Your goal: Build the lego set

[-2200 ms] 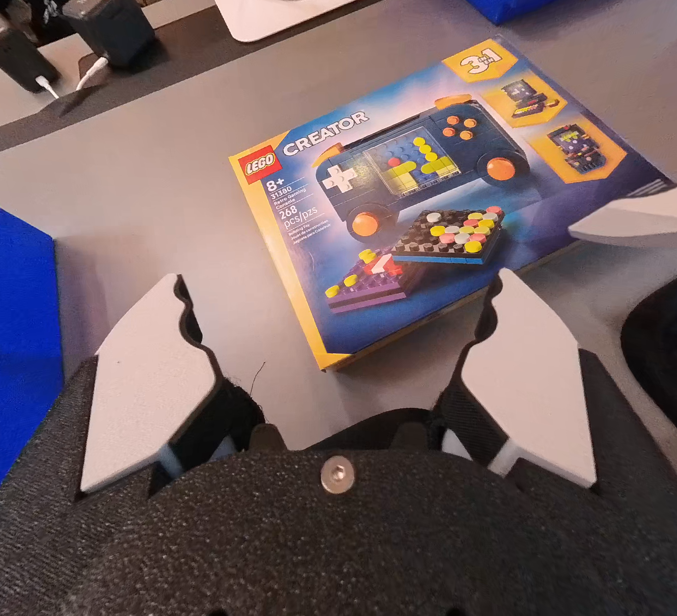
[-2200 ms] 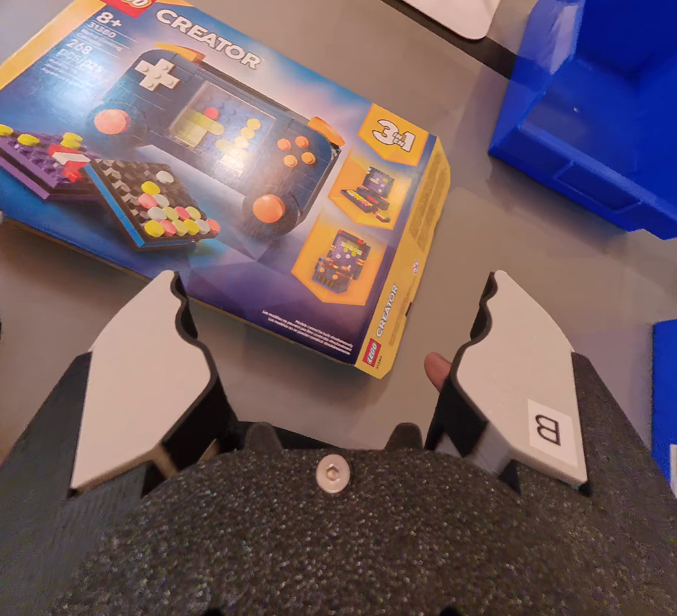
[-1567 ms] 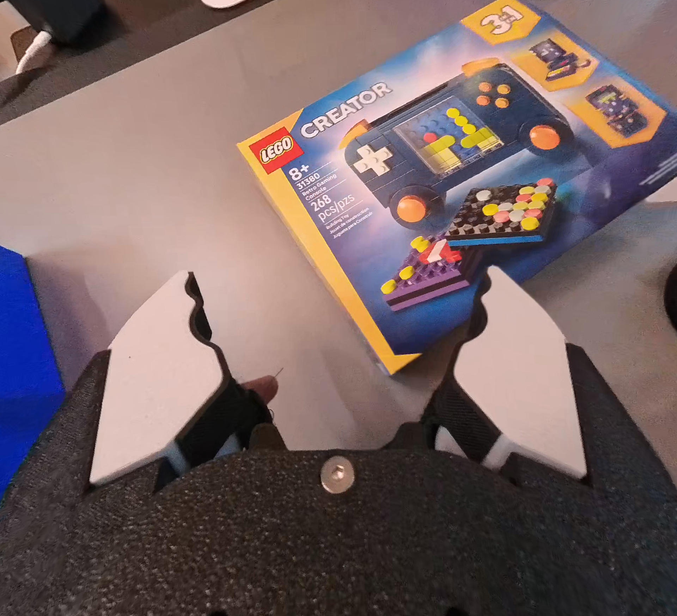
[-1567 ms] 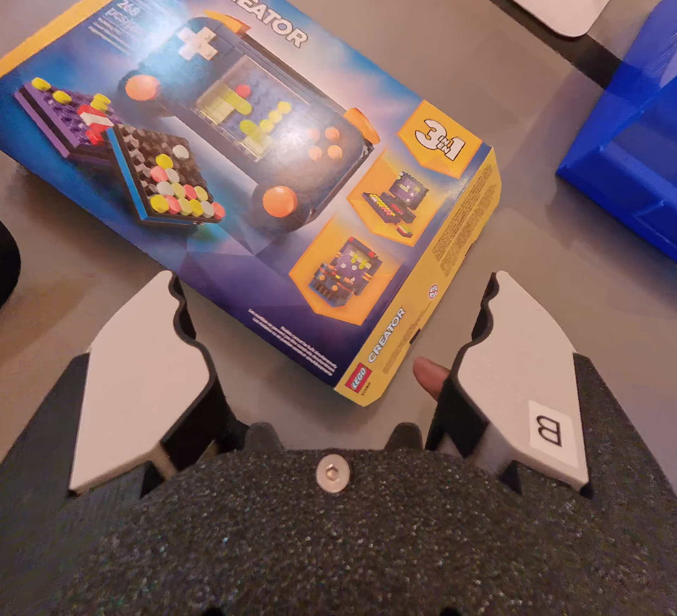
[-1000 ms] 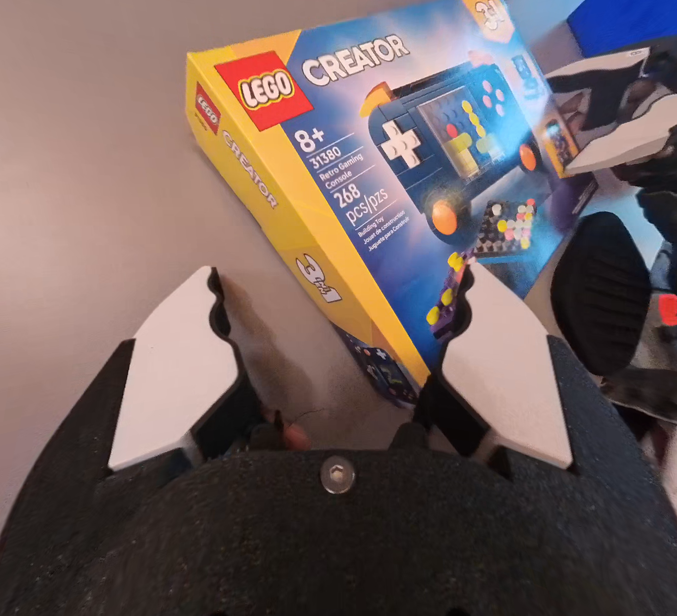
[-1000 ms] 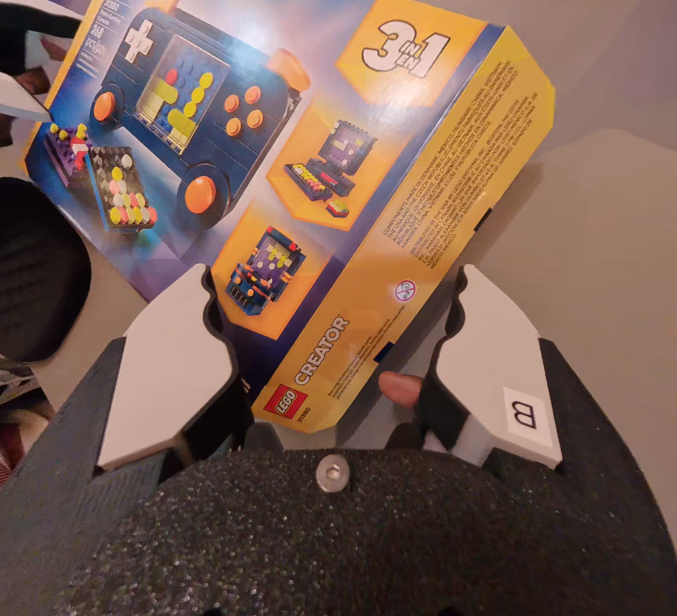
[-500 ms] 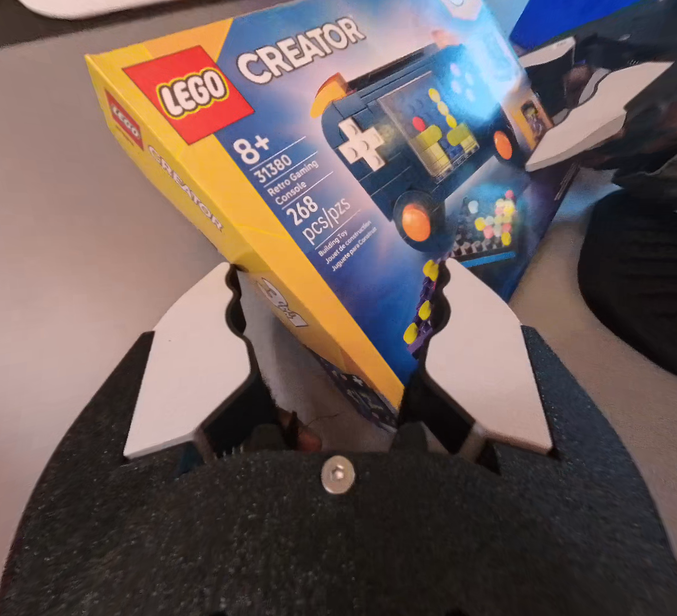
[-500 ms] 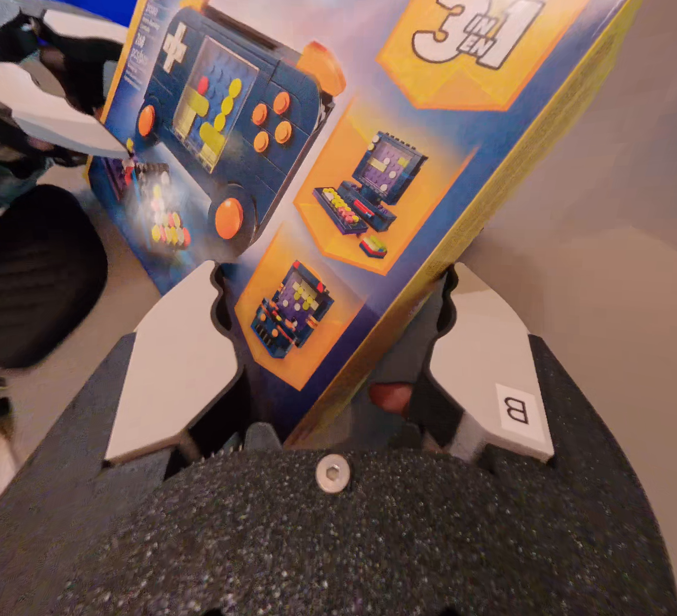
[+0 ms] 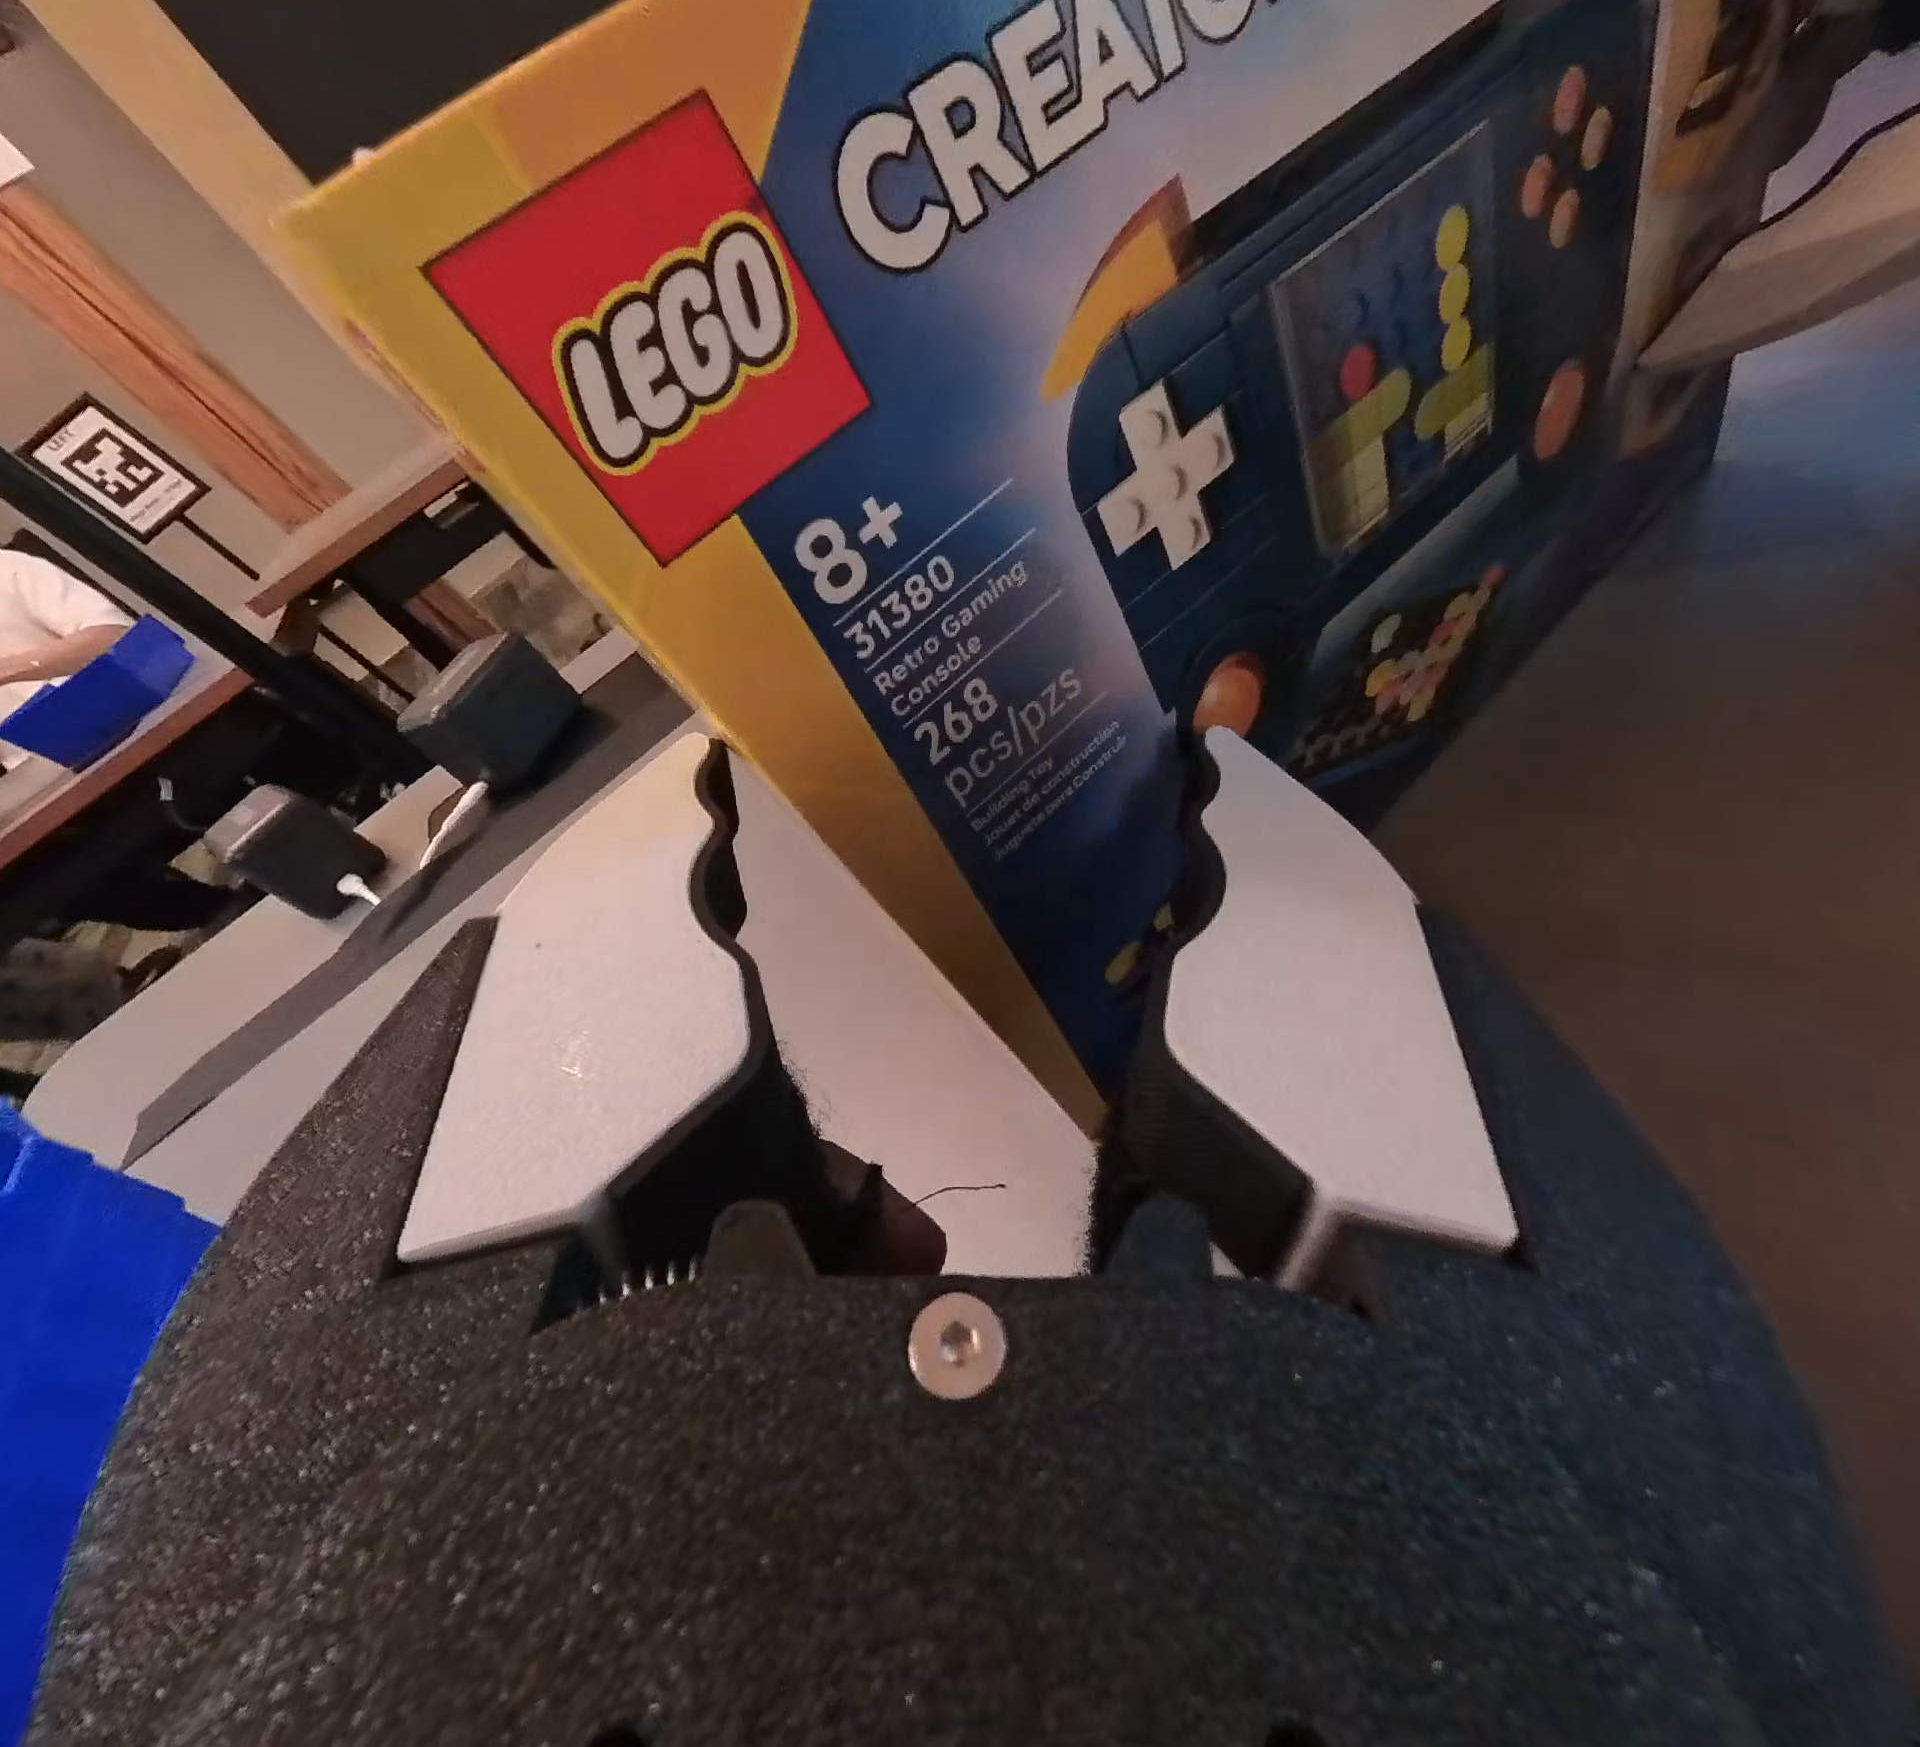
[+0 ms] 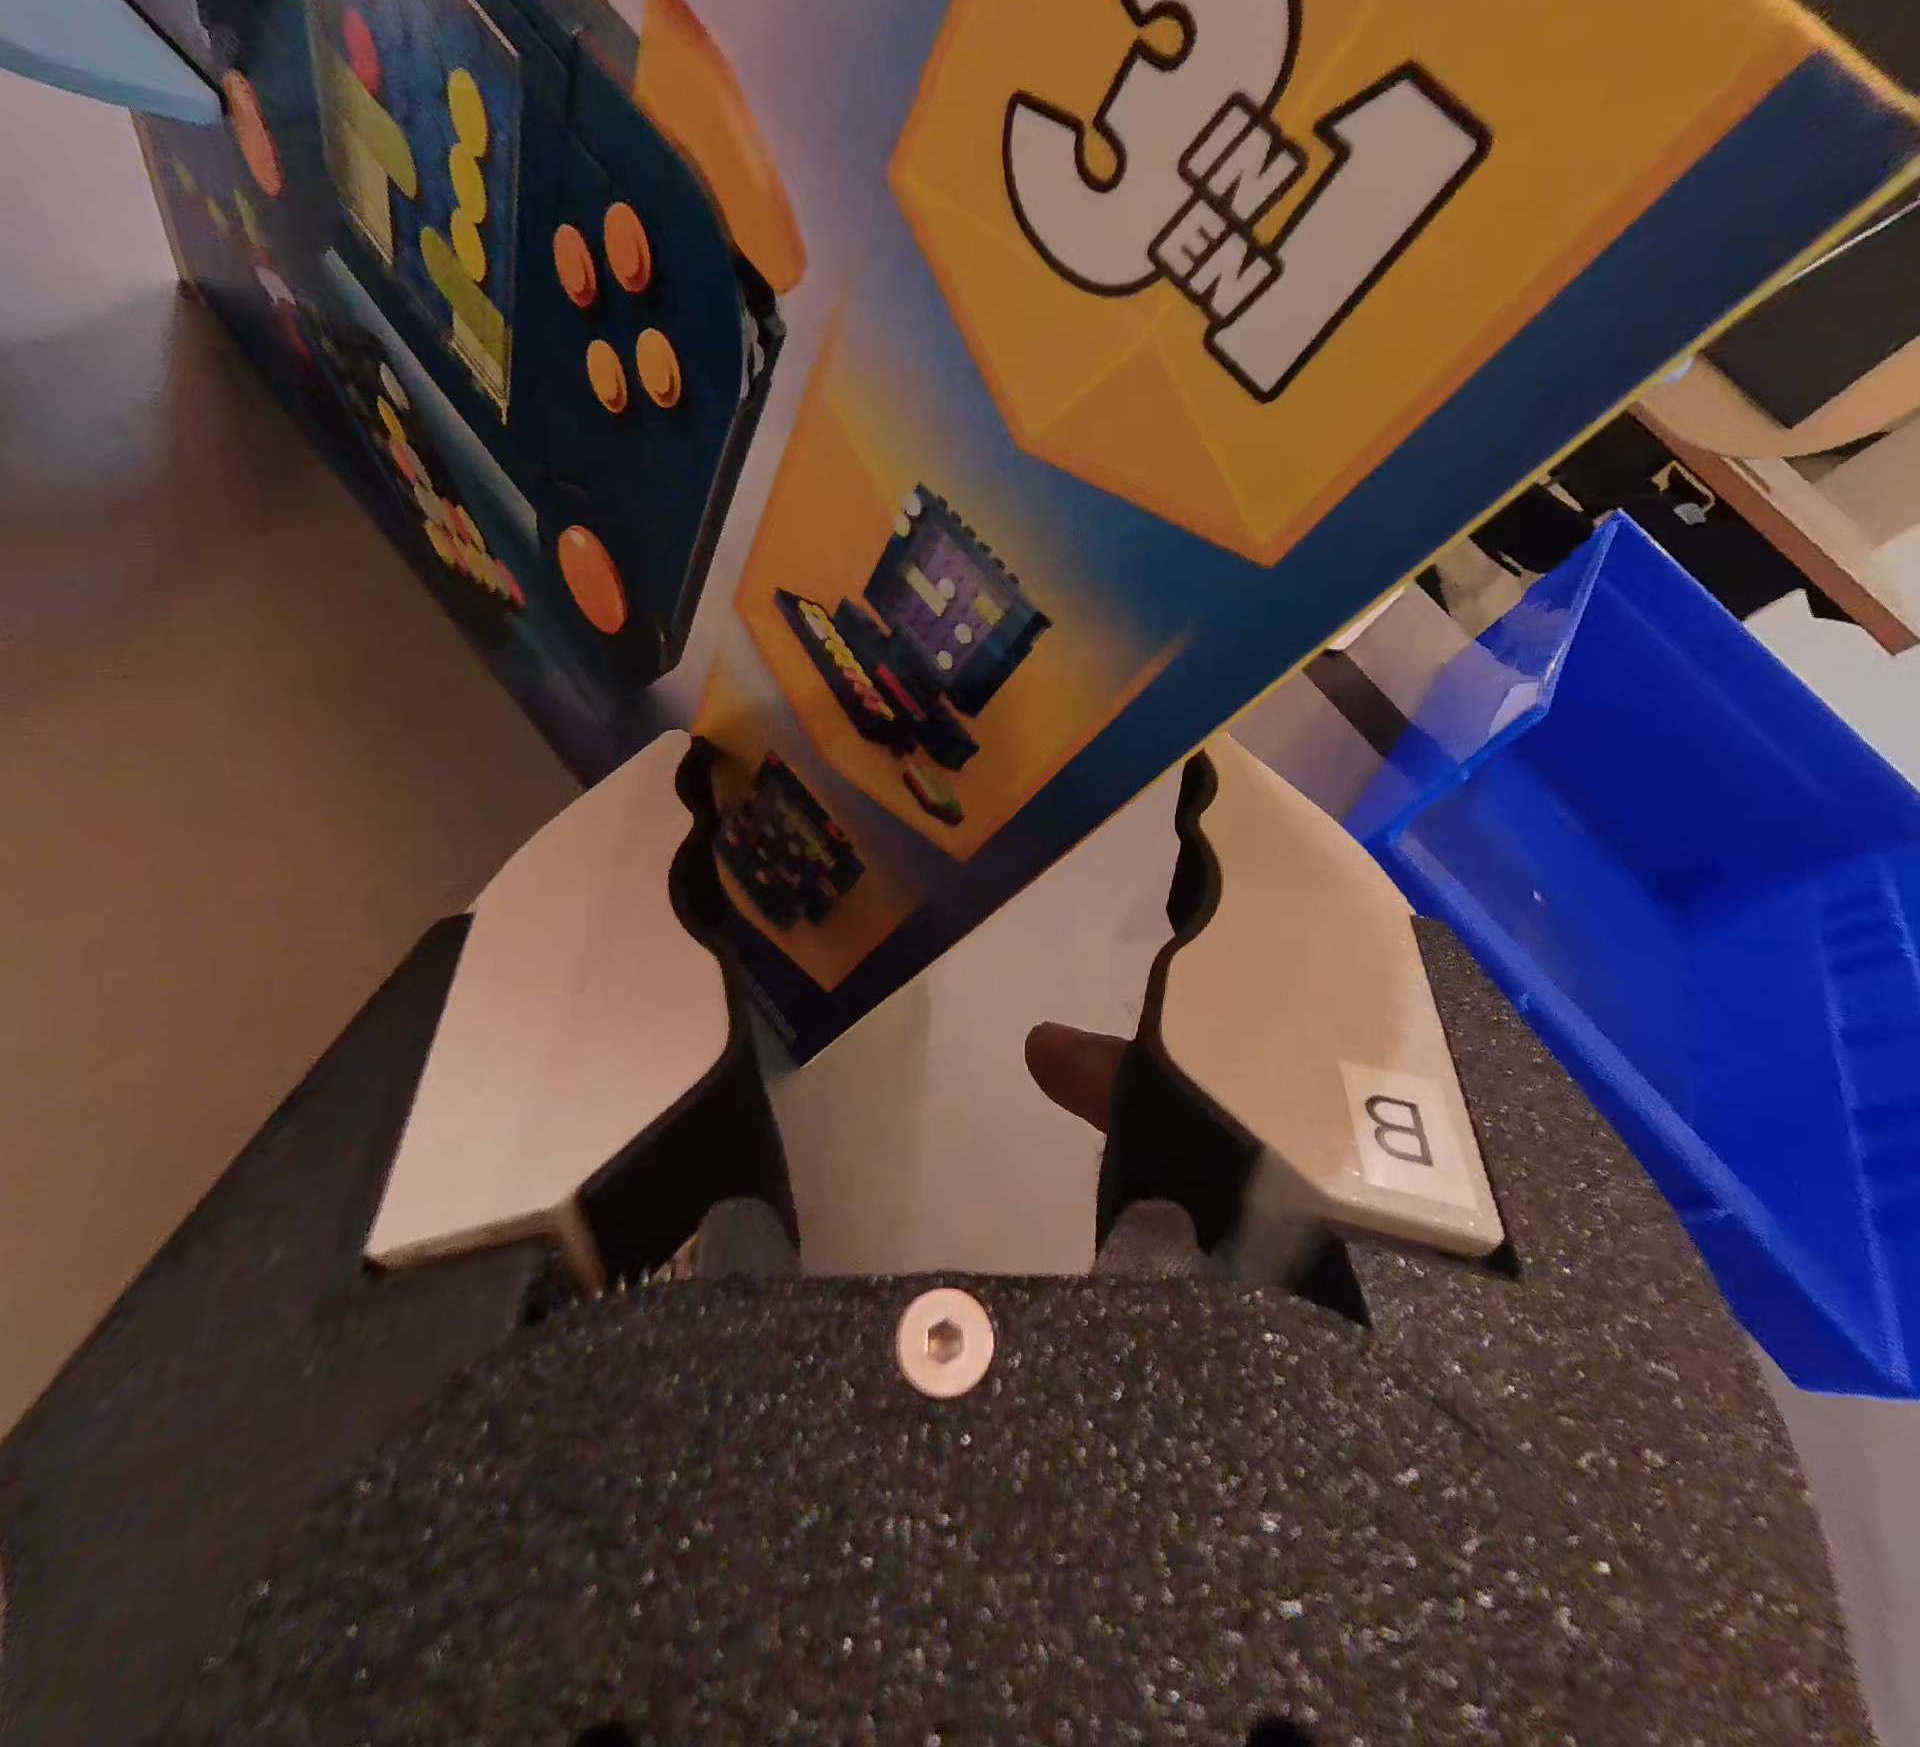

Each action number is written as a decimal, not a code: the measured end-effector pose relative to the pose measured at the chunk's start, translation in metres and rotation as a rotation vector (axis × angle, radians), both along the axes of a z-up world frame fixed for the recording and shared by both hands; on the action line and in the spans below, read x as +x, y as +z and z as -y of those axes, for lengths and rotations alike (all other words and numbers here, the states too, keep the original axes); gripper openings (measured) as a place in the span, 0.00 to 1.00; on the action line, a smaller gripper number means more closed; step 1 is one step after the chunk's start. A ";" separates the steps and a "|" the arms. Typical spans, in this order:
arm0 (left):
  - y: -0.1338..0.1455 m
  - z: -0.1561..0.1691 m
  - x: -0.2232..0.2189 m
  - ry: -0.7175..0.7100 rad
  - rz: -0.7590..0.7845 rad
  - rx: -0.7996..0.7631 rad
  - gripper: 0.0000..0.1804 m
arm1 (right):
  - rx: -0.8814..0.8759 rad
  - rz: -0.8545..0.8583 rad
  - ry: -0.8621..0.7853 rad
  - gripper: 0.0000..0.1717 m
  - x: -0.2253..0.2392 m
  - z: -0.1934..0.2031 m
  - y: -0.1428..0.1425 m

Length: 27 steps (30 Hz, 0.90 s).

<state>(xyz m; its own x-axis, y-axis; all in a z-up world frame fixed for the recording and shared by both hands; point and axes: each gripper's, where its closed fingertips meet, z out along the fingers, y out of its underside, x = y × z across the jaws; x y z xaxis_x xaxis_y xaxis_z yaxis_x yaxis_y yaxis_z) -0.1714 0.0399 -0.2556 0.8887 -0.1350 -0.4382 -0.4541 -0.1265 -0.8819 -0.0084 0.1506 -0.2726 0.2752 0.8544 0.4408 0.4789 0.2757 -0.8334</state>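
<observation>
A toy brick box (image 9: 1039, 450), blue with a yellow end, stands tilted up on its long edge over the grey table (image 9: 1662, 866). My left gripper (image 9: 961, 752) is shut on its lower left corner, one finger (image 9: 603, 1022) behind the yellow end and one on the printed front. My right gripper (image 10: 940, 762) is shut on the opposite lower corner of the box (image 10: 1039, 554). The right gripper's white finger (image 9: 1818, 284) shows at the box's far end in the left wrist view. The left gripper's finger (image 10: 94, 45) shows at the top left of the right wrist view.
A blue bin (image 10: 1662, 918) stands right of the box, and another blue bin (image 9: 62, 1385) is at my lower left. Two dark chargers (image 9: 488, 710) with a white cable sit on the table's far edge. Tables and a square marker sign (image 9: 109, 466) are behind.
The box lay flat on the table. Both grippers came down at its two ends, closed on the corners and tipped it up onto its edge.
</observation>
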 end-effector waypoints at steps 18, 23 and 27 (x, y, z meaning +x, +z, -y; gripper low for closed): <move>0.001 -0.013 -0.009 -0.007 0.119 -0.039 0.48 | -0.013 -0.008 -0.029 0.57 -0.010 -0.021 -0.002; -0.001 -0.012 -0.013 0.022 0.099 -0.050 0.53 | -0.043 -0.017 -0.039 0.59 -0.006 -0.020 -0.002; 0.002 -0.007 -0.020 0.069 0.134 -0.055 0.61 | -0.088 -0.016 -0.057 0.68 -0.001 -0.015 -0.002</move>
<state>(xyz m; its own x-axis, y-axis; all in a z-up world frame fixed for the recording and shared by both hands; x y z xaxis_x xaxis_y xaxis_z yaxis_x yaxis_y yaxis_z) -0.1919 0.0469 -0.2539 0.9468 -0.0923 -0.3083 -0.3210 -0.2026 -0.9251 -0.0093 0.1660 -0.2751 0.3305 0.8725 0.3600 0.4782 0.1741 -0.8608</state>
